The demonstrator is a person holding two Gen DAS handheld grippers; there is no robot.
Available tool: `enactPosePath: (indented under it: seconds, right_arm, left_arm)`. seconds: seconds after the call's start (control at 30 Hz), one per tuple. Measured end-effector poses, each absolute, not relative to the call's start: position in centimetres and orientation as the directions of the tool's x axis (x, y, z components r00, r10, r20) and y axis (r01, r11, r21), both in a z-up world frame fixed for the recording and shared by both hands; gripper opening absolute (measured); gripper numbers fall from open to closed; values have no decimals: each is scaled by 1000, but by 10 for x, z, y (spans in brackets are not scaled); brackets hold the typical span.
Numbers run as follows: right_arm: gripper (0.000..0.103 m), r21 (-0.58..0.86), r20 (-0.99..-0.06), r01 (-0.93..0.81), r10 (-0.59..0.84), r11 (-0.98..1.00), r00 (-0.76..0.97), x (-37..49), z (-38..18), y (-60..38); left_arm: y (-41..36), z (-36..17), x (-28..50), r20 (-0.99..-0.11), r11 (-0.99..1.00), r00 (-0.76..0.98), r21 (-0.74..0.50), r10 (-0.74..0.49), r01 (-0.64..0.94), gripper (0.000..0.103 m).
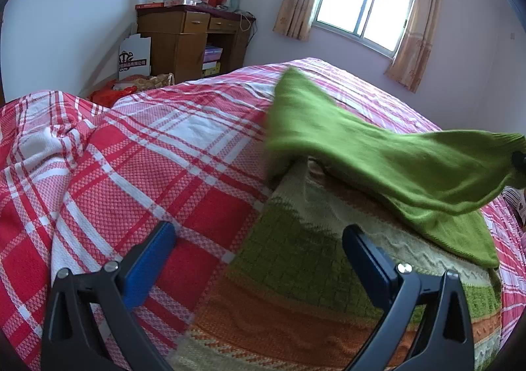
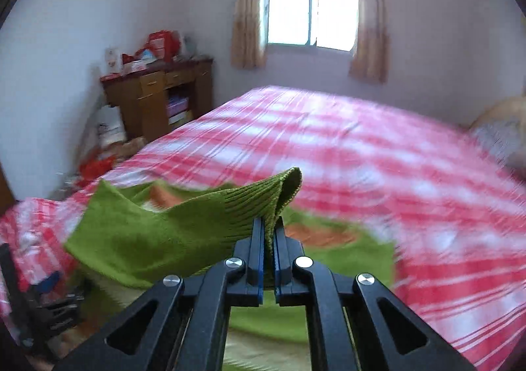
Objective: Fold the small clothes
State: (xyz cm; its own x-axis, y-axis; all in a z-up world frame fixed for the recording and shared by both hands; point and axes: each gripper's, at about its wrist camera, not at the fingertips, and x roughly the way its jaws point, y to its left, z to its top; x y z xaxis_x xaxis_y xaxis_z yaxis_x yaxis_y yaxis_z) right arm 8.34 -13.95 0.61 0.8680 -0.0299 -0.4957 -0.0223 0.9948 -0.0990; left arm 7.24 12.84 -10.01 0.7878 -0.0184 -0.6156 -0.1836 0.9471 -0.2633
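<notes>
A small knitted sweater with green, cream and orange bands lies flat on the bed. Its green sleeve is lifted off the body and stretched towards the right edge of the left wrist view. My right gripper is shut on the ribbed cuff of that sleeve, and the cuff pokes up past the fingertips. My left gripper hovers low over the sweater's left edge, open wide, with nothing held between its blue pads. A tip of the right gripper shows at the sleeve's end.
The bed carries a red, pink and white checked cover, rumpled at the near left. A wooden desk with boxes stands in the far corner, with bags on the floor beside it. A curtained window is behind the bed. A pillow lies at far right.
</notes>
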Motion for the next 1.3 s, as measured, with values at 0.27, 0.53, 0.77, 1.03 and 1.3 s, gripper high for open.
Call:
enactPosePath:
  seconds: [0.27, 0.53, 0.77, 1.03, 1.3]
  right_arm:
    - [3, -55, -547, 98, -112, 994, 830, 83, -11, -206]
    - [4, -25, -669, 106, -95, 994, 738, 96, -75, -231]
    - [9, 177, -740, 134, 42, 975, 671, 95, -96, -262]
    - [9, 286, -650, 276, -26, 917, 760, 42, -71, -310]
    - [9, 209, -625, 31, 110, 977, 773, 65, -54, -248]
  left_arm:
    - [128, -101, 73, -619, 950, 785, -252, -10, -186, 103]
    - [112, -100, 86, -682, 965, 727, -129, 80, -227, 103]
    - [135, -95, 114, -736, 917, 652, -112, 183, -384, 103]
    - [144, -95, 94, -744, 924, 641, -86, 189, -372, 103]
    - [91, -54, 87, -607, 981, 781, -15, 144, -193, 103]
